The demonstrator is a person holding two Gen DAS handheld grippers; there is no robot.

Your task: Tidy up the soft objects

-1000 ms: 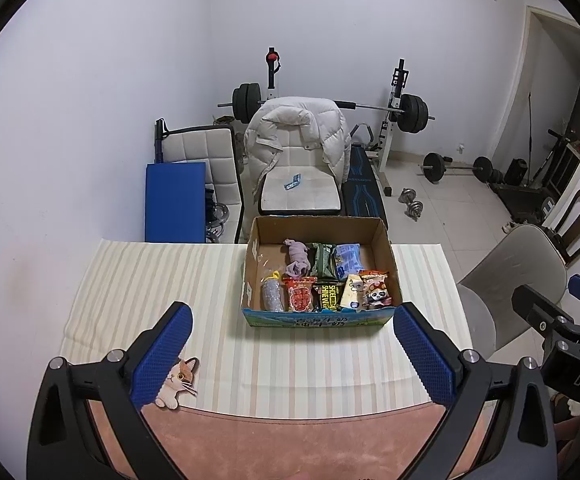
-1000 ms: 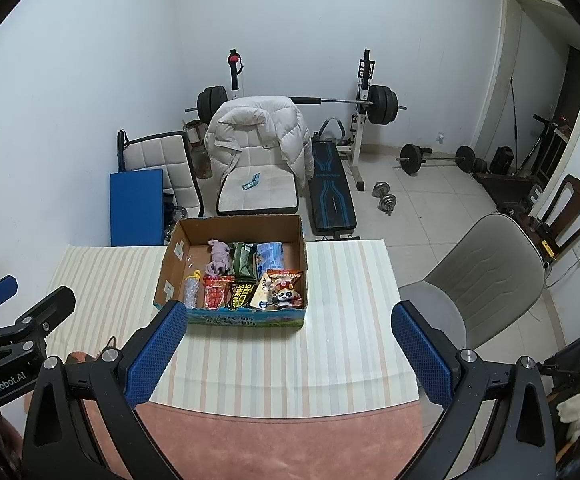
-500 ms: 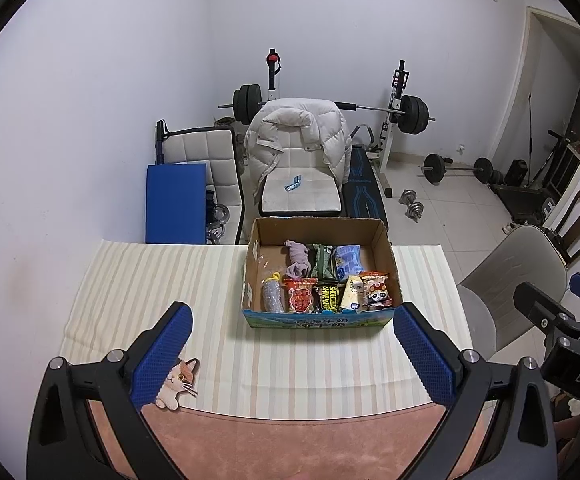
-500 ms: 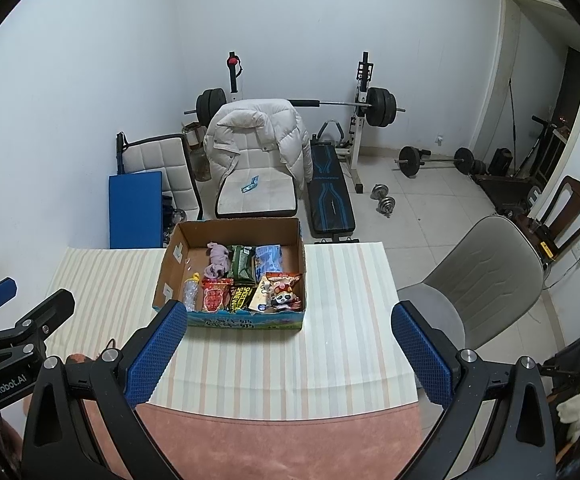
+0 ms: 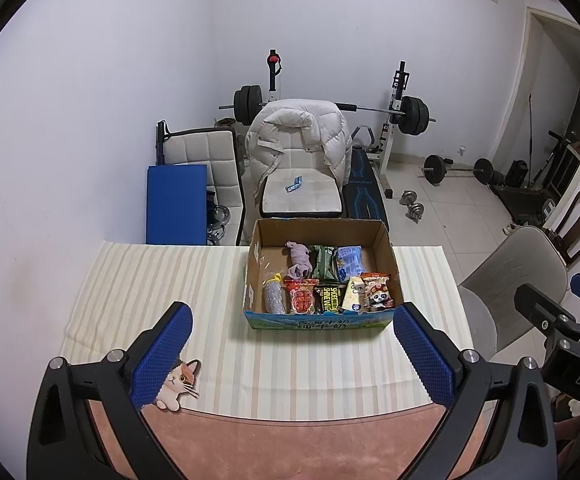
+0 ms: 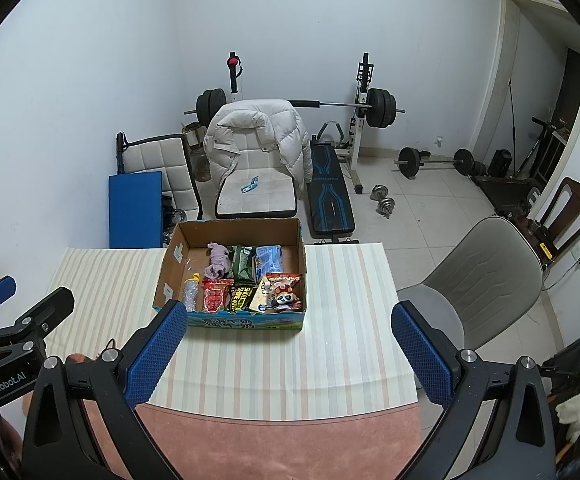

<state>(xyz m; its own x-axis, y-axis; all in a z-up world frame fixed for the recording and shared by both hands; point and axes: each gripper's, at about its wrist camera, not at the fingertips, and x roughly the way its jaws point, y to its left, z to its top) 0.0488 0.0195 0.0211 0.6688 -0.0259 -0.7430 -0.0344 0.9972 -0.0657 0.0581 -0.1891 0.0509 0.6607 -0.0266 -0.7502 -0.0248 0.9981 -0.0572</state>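
left wrist: high, facing box (image 5: 322, 272) | right wrist: same, shared

Snack-filled cardboard box (image 5: 322, 276) on striped cloth (image 5: 162, 280)

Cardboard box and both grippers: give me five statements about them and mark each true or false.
1. The cardboard box stands on the striped tablecloth. True.
2. The left gripper holds a snack packet. False: its jaws stand wide apart, with nothing between them.
3. The cat plush lies inside the box. False: it lies on the table's near edge, by the left gripper.
4. The right gripper is open. True.
5. The box is bare inside. False: it holds packets and a purple soft toy.
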